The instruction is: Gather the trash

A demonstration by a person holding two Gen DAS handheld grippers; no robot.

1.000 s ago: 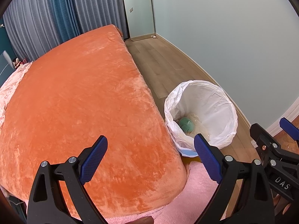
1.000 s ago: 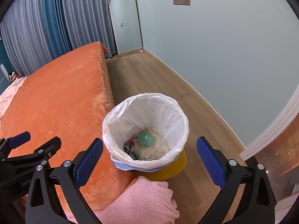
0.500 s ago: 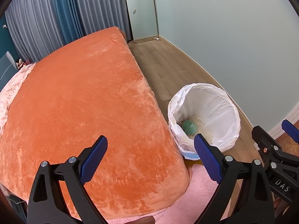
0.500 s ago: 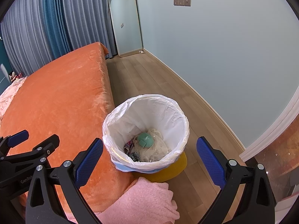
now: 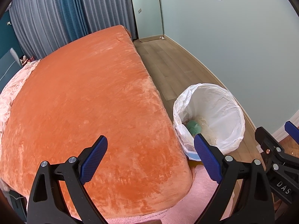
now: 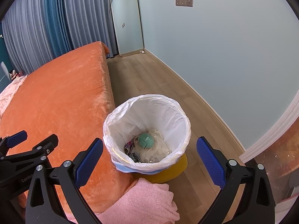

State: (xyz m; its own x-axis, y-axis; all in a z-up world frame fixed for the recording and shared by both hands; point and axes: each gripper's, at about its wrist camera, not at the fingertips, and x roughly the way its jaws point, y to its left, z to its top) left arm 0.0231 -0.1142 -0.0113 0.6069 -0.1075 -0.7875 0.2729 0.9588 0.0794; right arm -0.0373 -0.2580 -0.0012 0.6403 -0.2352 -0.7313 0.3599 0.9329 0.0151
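Orange bedspread (image 5: 84, 102) fills the left of both views. Left gripper (image 5: 150, 160) and right gripper (image 6: 149, 160) both gape wide, holding nothing. Lower centre, the white-lined bin (image 6: 149, 165) holds a green ball (image 6: 146, 140), netting and wrappers.

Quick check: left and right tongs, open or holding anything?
Left tongs: open, holding nothing.
Right tongs: open, holding nothing.
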